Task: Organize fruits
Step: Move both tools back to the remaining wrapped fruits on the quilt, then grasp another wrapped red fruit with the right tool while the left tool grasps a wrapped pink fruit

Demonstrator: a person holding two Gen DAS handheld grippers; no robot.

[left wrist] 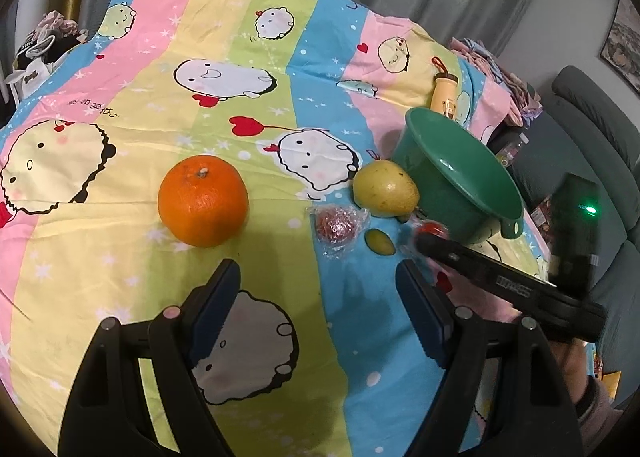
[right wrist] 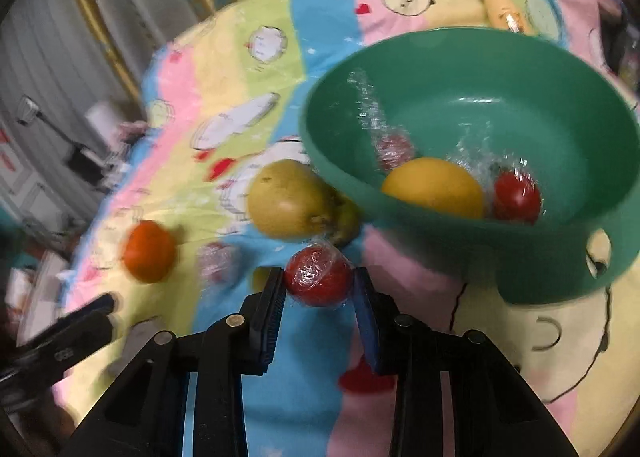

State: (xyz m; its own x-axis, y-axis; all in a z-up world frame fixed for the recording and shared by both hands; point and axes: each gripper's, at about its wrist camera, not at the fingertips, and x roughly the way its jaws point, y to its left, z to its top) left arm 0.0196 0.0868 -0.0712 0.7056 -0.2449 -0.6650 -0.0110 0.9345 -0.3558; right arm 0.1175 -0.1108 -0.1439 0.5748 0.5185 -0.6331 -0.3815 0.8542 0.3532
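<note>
A: Fruit status? Where's R gripper?
B: R fingers clamped on a wrapped tomato, low over the cloth, just short of the bowl rim.
A: What's in the bowl?
B: Yellow fruit, another wrapped tomato touching it, and a wrapped reddish piece behind. Bowl's back half is bare. Right wrist view's blurry, fyi.
A: L side?
B: L gripper spread wide, holding nothing, over bare cloth. Orange sits just ahead of its left finger, not touching.
A: Still loose on the cloth?
B: Orange, pear against the bowl's outer wall, wrapped red item near the pear, small green-yellow fruit beside that.
A: Room to move?
B: Wide bare cloth left of and beyond the orange. Tight between pear, wrapped item and bowl. Bowl sits near the cloth's right edge; a bottle lies beyond it.
</note>
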